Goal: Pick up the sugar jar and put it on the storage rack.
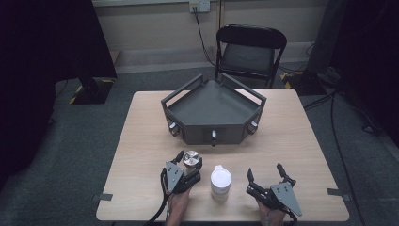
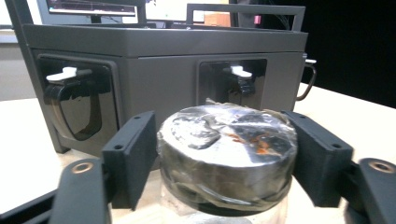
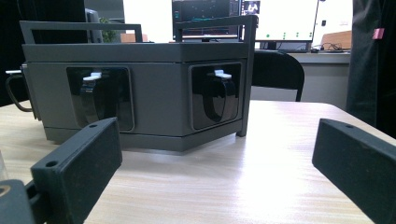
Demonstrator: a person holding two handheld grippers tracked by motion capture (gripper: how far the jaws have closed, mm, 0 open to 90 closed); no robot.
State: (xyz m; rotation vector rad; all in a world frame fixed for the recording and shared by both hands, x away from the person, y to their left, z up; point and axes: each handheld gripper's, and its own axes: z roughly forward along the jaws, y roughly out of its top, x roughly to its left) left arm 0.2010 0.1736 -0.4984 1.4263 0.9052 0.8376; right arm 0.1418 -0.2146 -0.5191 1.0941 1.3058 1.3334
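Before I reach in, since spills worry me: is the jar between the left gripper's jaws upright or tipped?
Upright. The jar stands on the table with its silver lid facing up.

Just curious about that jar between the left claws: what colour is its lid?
Shiny silver lid with small orange flecks, best seen in the left gripper view.

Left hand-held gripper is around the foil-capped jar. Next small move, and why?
Probably close the left hand-held gripper on the foil-capped jar. Its jaws already flank the silver cap on both sides, with slim gaps visible in the left gripper view, so no repositioning seems needed. The right hand-held gripper sits open beside the white-lidded jar, holding nothing.
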